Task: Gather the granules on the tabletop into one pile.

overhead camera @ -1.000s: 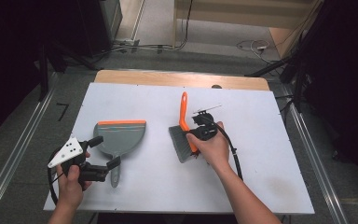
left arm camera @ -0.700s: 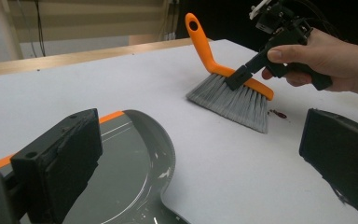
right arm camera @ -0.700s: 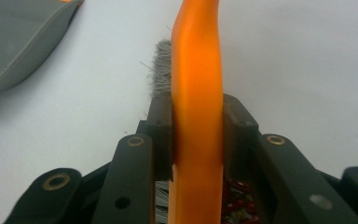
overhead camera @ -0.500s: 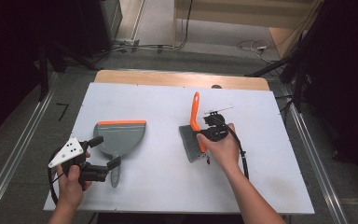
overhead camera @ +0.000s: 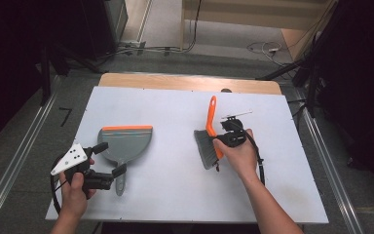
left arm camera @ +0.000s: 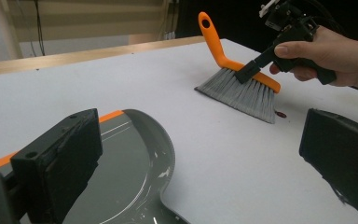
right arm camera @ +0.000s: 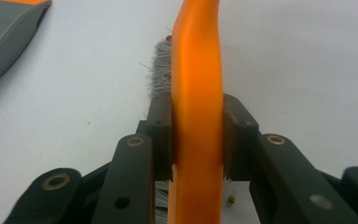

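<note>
Dark room w/ cables on the floor beyond a white table (overhead camera: 175,112), wood strip along its far edge. Grey dustpan (overhead camera: 125,145) w/ orange lip lay flat on the table's left half, handle pointing near. Left hand (overhead camera: 73,192) came in from the near-left edge, forearm roughly straight up the frame, gripping the left gripper (overhead camera: 111,158) level & low over the table. Its jaws stood wide open astride the dustpan handle, nothing pinched betw. them; the left gripper view showed one pad over the pan & one over bare table. Right hand (overhead camera: 238,153) reached in from the near-right, forearm angled toward center, wrist bent left. Right gripper (right arm camera: 196,140) was clamped on the brush (overhead camera: 209,139) at its orange back, pads pressing both sides. Brush sat right of center, bristles down & touching the table, orange handle slanting up & far. Tiny red speck (left arm camera: 280,114) lay just beside the bristles.
</note>
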`<state>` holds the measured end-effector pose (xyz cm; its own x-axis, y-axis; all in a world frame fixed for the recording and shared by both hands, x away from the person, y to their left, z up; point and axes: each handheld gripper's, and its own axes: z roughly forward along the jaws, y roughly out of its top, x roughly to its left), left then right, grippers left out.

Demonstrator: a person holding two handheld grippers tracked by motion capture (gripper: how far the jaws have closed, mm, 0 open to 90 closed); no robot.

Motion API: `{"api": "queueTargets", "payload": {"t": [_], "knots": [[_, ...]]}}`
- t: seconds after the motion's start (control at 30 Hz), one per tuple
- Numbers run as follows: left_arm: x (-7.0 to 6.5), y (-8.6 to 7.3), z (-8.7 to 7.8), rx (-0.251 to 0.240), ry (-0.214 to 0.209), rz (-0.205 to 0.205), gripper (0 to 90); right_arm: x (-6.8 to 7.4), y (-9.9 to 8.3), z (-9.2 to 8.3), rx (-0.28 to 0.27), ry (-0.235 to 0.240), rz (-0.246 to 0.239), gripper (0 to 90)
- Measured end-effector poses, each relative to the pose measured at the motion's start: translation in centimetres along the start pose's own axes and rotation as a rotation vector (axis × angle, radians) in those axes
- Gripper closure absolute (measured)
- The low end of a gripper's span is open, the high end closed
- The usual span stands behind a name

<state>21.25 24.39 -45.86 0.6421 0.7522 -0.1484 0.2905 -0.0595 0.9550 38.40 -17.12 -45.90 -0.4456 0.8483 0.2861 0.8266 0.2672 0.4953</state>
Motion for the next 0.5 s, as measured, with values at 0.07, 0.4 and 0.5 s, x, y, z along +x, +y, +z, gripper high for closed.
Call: {"api": "queueTargets", "payload": {"t": [0.07, 0.4, 0.5], "knots": [[0.01, 0.00, -0.01, 0.000, 0.001, 0.001, 0.0, -0.25, -0.05, -0.12, -0.001, -0.002, 0.001, 67.5], [-0.01, -0.03, 0.08, 0.003, -0.001, 0.000, 0.0, -0.87, -0.19, -0.67, -0.026, 0.029, 0.020, 67.6], [-0.05, -0.03, 0.22, 0.005, -0.002, 0.002, 0.0, -0.40, 0.12, -0.82, -0.043, 0.066, 0.011, 68.0]]}}
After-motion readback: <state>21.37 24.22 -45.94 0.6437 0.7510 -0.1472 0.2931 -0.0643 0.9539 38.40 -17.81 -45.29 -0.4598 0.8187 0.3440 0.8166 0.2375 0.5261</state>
